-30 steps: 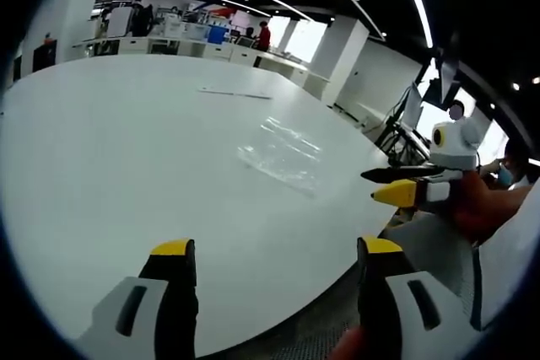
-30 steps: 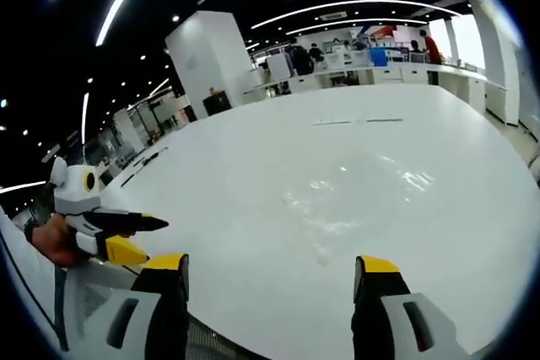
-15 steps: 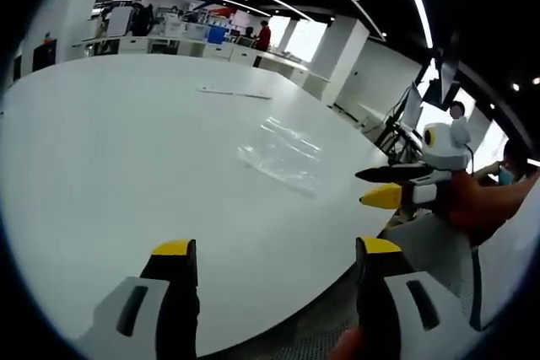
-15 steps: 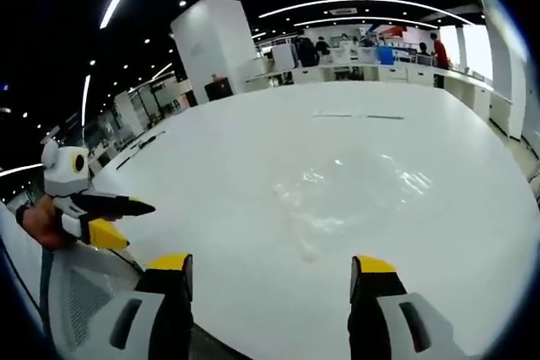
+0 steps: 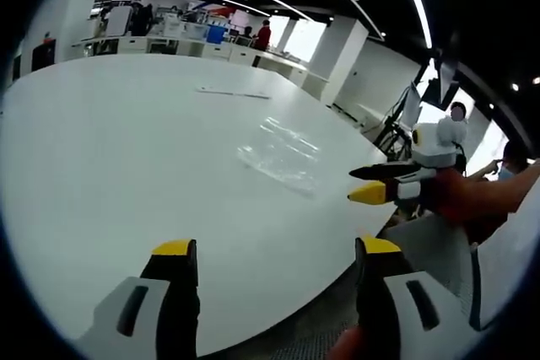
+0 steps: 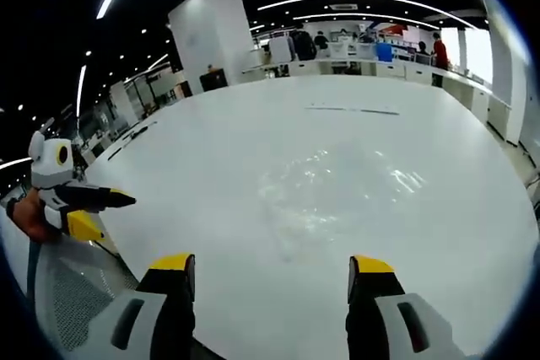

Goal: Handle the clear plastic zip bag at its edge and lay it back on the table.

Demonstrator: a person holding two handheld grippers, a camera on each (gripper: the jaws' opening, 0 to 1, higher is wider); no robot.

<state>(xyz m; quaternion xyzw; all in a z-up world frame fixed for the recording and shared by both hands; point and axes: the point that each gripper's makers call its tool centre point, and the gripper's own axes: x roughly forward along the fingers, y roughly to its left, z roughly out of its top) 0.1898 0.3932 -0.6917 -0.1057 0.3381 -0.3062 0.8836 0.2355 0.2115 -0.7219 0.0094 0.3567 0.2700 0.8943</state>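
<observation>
Open-plan office under strip lights; a large white round-edged table (image 5: 126, 166) carries the clear plastic zip bag (image 5: 283, 153), lying flat well in from the near edge. Left gripper (image 5: 274, 250) hangs released above that near edge, jaws spread, grasping nothing. Right gripper (image 6: 268, 260) likewise parted and empty, short of the bag (image 6: 329, 191).

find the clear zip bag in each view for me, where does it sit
Left gripper view: the clear zip bag lies flat on the white table, right of centre, ahead of the open jaws.
Right gripper view: the bag lies near the centre, just above the open jaws.
Shared landmark: the thin dark strip on the table beyond the bag.
</observation>
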